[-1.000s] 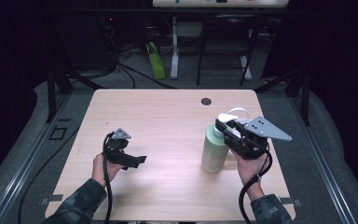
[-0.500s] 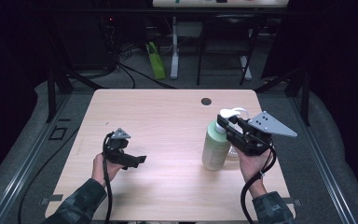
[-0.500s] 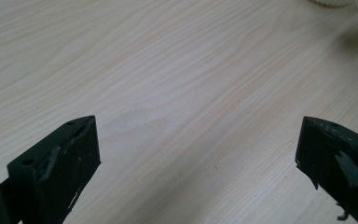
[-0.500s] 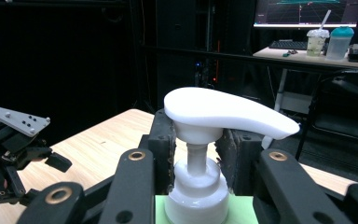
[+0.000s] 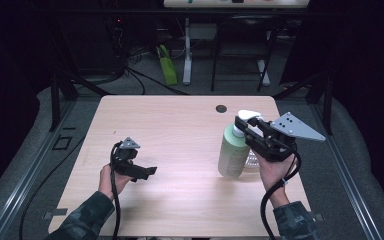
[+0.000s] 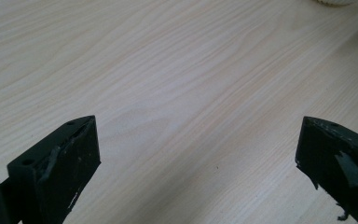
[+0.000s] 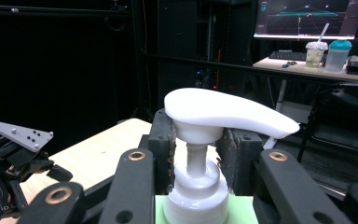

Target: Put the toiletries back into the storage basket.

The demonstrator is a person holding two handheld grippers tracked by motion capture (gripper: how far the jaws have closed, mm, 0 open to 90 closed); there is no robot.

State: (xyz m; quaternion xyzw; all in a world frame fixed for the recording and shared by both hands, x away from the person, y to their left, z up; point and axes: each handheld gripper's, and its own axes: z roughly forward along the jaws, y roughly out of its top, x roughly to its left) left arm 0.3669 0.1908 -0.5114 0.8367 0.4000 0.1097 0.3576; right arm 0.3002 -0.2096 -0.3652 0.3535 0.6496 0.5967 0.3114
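A pale green pump bottle [image 5: 231, 154] with a white pump head [image 7: 223, 112] is at the right of the wooden table [image 5: 180, 130]. My right gripper [image 5: 243, 128] is shut on its neck just under the pump head, with the jaws on either side of the white collar [image 7: 195, 186]. Whether the bottle's base rests on the table I cannot tell. My left gripper [image 5: 147, 171] lies low at the table's left front, open, with bare wood between its jaws [image 6: 198, 140]. It also shows far off in the right gripper view [image 7: 9, 172].
A dark round hole [image 5: 221, 108] sits near the table's far edge. Something clear and ribbed [image 5: 253, 161] lies behind the bottle's base under the right hand. Black frame rails and cables surround the table. Beyond it stands a desk with cups [image 7: 326, 53].
The right gripper and the bottle have shifted slightly to the right and away. The left gripper has stayed where it was.
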